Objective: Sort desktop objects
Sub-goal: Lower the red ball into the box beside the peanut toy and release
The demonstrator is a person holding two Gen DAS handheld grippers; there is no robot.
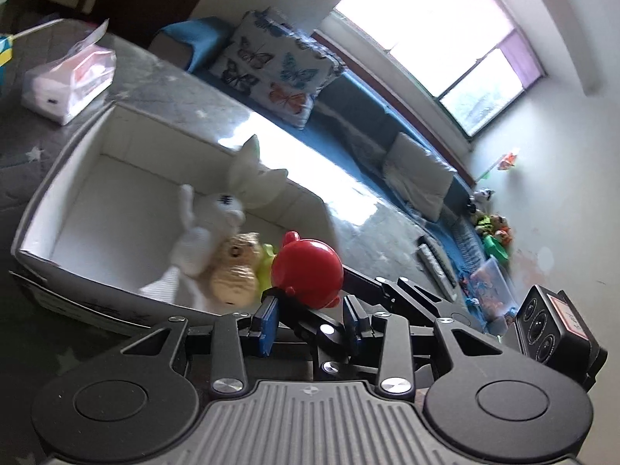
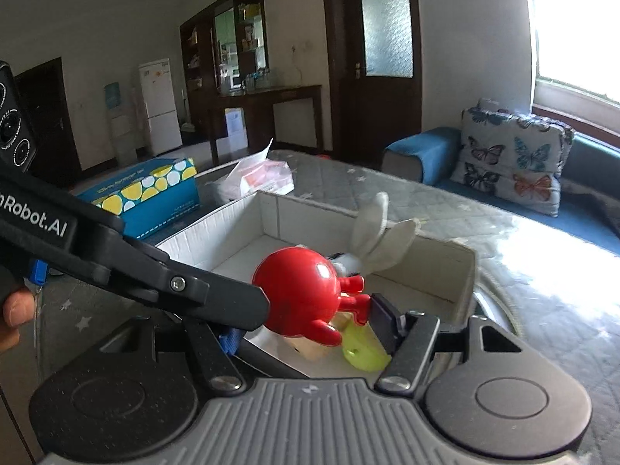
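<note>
Two claws are mine to steer from far away, and both point at one big table (image 2: 445, 201) with a grey cover with stars on it. It lies under and ahead of both claws.

Next biggest is the white box (image 1: 58, 209). It sits on the table, ahead of my left claw (image 1: 310, 310) and a bit to its left. Its near edge is right under the tips of my right claw (image 2: 310, 329).

A butterfly pillow (image 1: 271, 66) leans far ahead of the left claw, past the table. A blue tissue box (image 2: 155, 190) with yellow dots is far ahead and left of the right claw. A soft tissue pack (image 1: 69, 81) lies far ahead and left of the left claw, beyond the white box.

A white bunny (image 1: 217, 224) lies in the box, just ahead of the left claw's tips.

The red toy (image 1: 306, 273) is round and shiny. It is right at the tips of both claws, over the near end of the box. Each claw has a finger on either side of it. The left claw crosses in front of the right one, so I cannot tell which claw is squeezing the toy.

A tan toy (image 1: 236, 267) lies in the box beside the bunny, just left of the red toy. A little green toy (image 2: 364, 352) lies below the red toy, close to the right claw's right finger.
</note>
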